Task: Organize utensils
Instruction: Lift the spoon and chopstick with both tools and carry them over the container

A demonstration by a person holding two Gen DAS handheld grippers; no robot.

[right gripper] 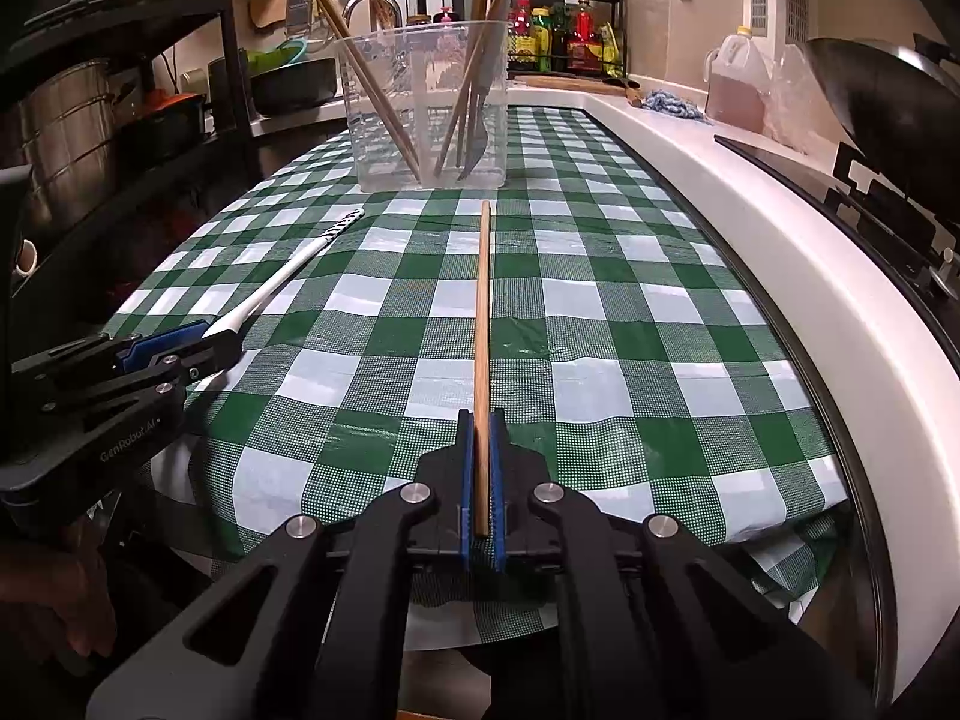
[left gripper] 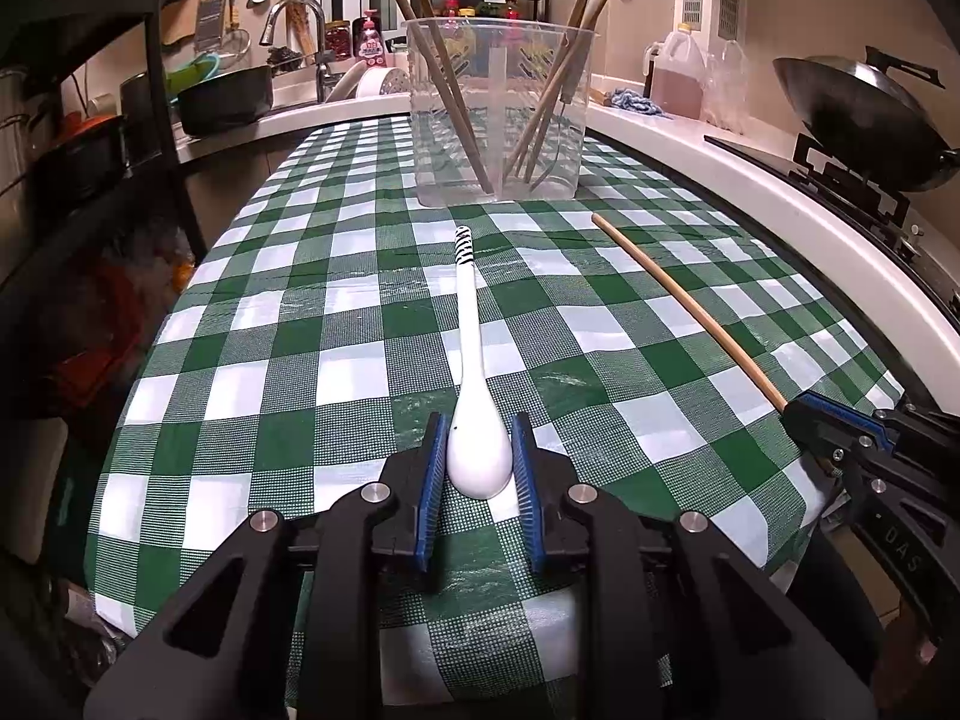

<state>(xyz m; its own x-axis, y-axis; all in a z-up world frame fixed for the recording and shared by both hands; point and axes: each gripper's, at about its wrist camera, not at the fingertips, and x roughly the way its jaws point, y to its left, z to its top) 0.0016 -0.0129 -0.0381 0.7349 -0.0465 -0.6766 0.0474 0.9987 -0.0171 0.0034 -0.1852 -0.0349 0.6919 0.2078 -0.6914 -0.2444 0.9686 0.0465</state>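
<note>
A white spoon (left gripper: 474,420) with a black-striped handle tip lies on the green checked tablecloth (left gripper: 300,360). My left gripper (left gripper: 479,429) is shut on its bowl, blue pads touching both sides. My right gripper (right gripper: 480,420) is shut on the near end of a wooden chopstick (right gripper: 482,312) that points away toward a clear plastic container (right gripper: 429,108). The container (left gripper: 498,114) holds several chopsticks and a utensil. The chopstick (left gripper: 684,306) and right gripper (left gripper: 798,414) show at right in the left wrist view; the spoon (right gripper: 288,276) and left gripper (right gripper: 207,339) show at left in the right wrist view.
A white counter edge (right gripper: 750,228) runs along the table's right side, with a wok (left gripper: 864,114) on a stove and an oil jug (left gripper: 675,75). A dark shelf rack with pots (right gripper: 66,120) stands left. A sink with a faucet (left gripper: 294,18) is behind.
</note>
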